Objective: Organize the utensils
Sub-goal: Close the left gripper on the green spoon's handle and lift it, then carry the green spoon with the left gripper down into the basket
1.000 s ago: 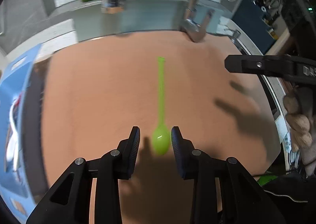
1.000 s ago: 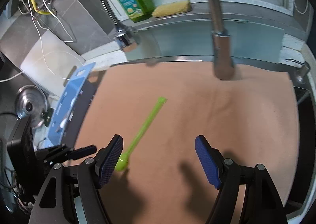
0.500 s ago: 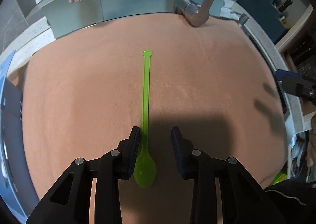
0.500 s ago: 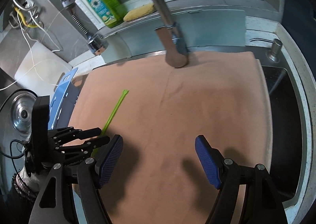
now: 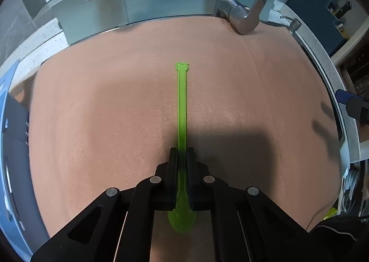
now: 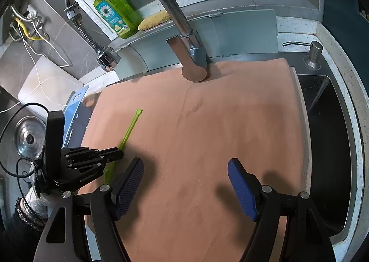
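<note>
A translucent green spoon (image 5: 181,105) lies on the orange cloth (image 5: 103,112), handle pointing away from me and bowl nearest me. My left gripper (image 5: 181,151) points steeply down at it. Its jaws are closing, and the black pads press on the handle just above the bowl. In the right wrist view the same spoon (image 6: 130,127) runs out from the left gripper (image 6: 120,154) at the cloth's left side. My right gripper (image 6: 185,169) hovers over the cloth with its blue pads wide open and nothing between them. One blue pad (image 5: 346,98) shows at the right edge.
A chrome faucet (image 6: 180,22) and a pull-out spray head (image 6: 108,60) hang over the cloth's far edge. A blue organizer tray (image 5: 9,146) lies left of the cloth. A green soap bottle (image 6: 115,12) and a sponge (image 6: 154,22) sit on the ledge; a dark sink basin (image 6: 322,123) lies to the right.
The left gripper moved forward and down over the spoon's bowl, then shut on the handle. The right gripper swung away to the right and stayed open.
</note>
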